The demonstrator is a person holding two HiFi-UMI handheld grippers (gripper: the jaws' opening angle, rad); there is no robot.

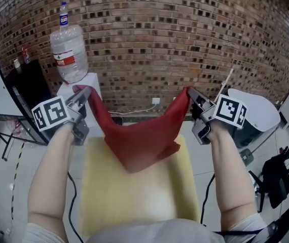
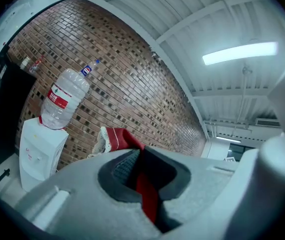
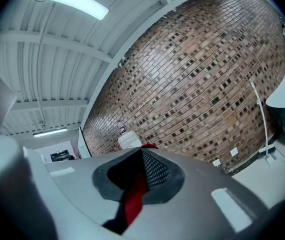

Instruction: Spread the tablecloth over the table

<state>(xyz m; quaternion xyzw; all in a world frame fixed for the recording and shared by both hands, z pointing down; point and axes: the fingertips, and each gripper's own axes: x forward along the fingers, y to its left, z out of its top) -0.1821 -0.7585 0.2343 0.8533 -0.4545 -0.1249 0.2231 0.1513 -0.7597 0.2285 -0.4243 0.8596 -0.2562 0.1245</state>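
Red fabric tablecloth (image 1: 139, 135) hung over the pale yellow desk (image 1: 134, 199), its corners clamped in the closed jaws of left gripper (image 1: 83, 94) and right gripper (image 1: 192, 94), ready for spreading.

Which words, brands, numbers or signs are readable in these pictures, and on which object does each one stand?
No text can be read with certainty.
Red label on the big water bottle: white print, too blurred to read.
Blue label on its neck: a logo, too small to read.
Square markers on the two cubes: black and white patterns, no letters.
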